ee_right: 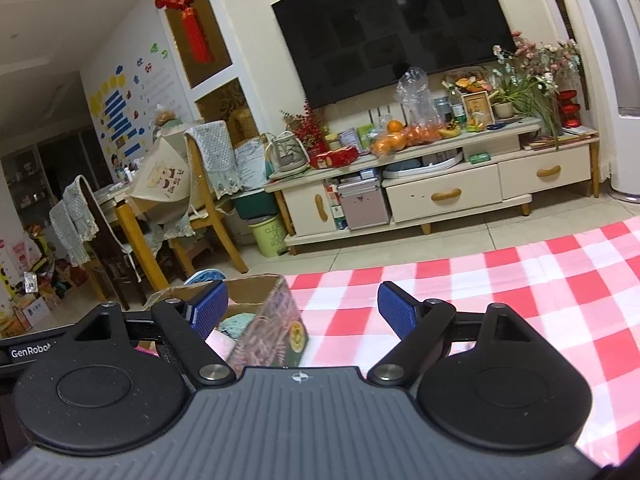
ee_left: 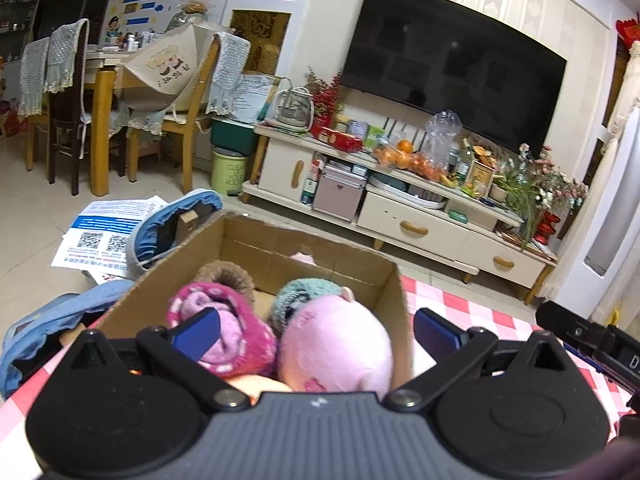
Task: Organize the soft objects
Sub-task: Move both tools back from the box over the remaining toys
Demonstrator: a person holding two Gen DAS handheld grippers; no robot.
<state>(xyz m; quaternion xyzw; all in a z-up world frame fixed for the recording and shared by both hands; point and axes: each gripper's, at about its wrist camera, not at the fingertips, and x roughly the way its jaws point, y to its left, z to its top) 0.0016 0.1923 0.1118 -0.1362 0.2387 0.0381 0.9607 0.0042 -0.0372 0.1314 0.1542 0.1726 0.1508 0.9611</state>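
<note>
A living room with a red-checked tablecloth (ee_right: 500, 280). On it, an open cardboard box (ee_left: 312, 256) holds a pink plush (ee_left: 336, 352) and rolled socks (ee_left: 224, 328). The left gripper (ee_left: 316, 336) and right gripper (ee_right: 302, 308) both gape, empty. Advice: withdraw upward, clearing the box rim; open cloth lies rightward.

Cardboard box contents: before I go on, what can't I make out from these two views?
- Left wrist view: the near end of the cardboard box and the lower part of the pink plush are hidden by the left tongs, which stand open.
- Left wrist view: a pale pink item at the far wall, mostly hidden by the wall.
- Right wrist view: box interior blurred, mostly blocked by its wall and the open right tongs.
</note>
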